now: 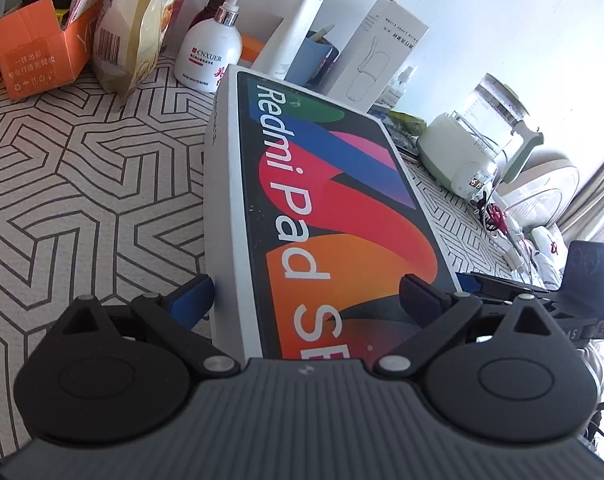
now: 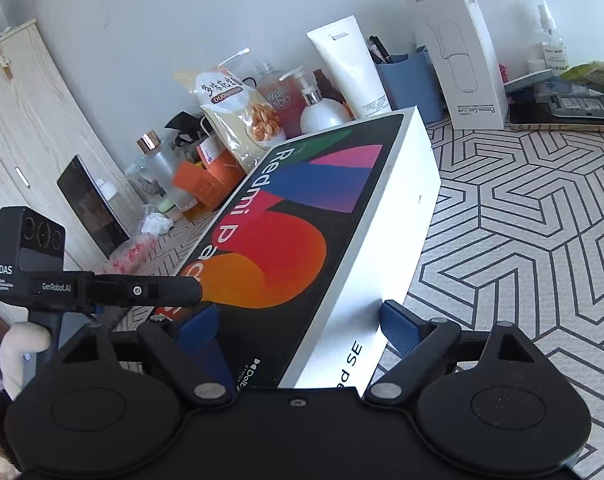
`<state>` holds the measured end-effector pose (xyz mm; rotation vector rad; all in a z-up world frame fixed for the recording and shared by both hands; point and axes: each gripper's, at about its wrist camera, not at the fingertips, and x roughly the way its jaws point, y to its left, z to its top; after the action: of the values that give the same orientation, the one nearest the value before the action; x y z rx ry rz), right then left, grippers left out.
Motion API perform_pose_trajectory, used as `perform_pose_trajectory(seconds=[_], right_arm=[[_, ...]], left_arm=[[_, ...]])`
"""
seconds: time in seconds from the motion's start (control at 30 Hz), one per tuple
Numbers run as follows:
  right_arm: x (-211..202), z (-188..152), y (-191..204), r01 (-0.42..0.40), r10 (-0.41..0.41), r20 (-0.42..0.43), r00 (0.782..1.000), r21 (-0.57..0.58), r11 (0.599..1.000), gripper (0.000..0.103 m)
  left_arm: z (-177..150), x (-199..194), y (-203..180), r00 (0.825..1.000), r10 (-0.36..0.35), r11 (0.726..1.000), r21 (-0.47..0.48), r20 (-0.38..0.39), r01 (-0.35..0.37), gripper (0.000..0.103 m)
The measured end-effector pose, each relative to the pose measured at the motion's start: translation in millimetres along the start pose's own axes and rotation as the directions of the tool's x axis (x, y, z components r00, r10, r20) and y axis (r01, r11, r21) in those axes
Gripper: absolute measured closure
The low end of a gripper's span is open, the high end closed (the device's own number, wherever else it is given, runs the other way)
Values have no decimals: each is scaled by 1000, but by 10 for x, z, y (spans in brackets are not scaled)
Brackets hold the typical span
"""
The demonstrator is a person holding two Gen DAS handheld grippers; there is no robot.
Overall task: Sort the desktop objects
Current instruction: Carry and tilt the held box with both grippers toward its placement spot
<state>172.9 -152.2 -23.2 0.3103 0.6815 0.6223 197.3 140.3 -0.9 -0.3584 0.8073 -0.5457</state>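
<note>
A white Redmi Pad SE tablet box (image 1: 342, 208) with a colourful lid lies slanted on the patterned tabletop (image 1: 81, 184). My left gripper (image 1: 306, 294) straddles its near end, one blue pad (image 1: 193, 300) against the white side wall and the other resting on the lid, so it looks shut on the box. In the right wrist view the same box (image 2: 302, 220) pokes a near corner between the fingers of my right gripper (image 2: 299, 330). The jaws there stand wide; the right pad (image 2: 398, 328) is at the white side wall, and no firm press shows. The left tool (image 2: 29, 264) appears at left.
Along the wall stand an orange carton (image 1: 41, 56), a snack bag (image 1: 137, 28), a white pump bottle (image 1: 209, 52), a blue pen cup (image 2: 410, 80) and a tall white carton (image 2: 458, 48). A glass kettle (image 1: 482, 136) and a fan sit at the right; a cabinet (image 2: 17, 120) stands left.
</note>
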Motion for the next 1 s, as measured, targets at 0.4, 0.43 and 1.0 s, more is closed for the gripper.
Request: perform_pose_trajectory(seconds=[0.4, 0.43, 1.0], right_arm=[[-68, 32, -80, -72, 69, 43, 997, 72, 995, 11], [-65, 34, -82, -73, 70, 42, 997, 73, 995, 11], [-181, -113, -97, -128, 129, -1, 992, 81, 988, 10]], left_arm=[[3, -10, 6, 1000, -7, 1000, -8, 19, 7, 4], [1, -11, 7, 1000, -7, 1000, -8, 20, 7, 4], [-34, -21, -4, 1000, -1, 1000, 20, -26, 1, 4]])
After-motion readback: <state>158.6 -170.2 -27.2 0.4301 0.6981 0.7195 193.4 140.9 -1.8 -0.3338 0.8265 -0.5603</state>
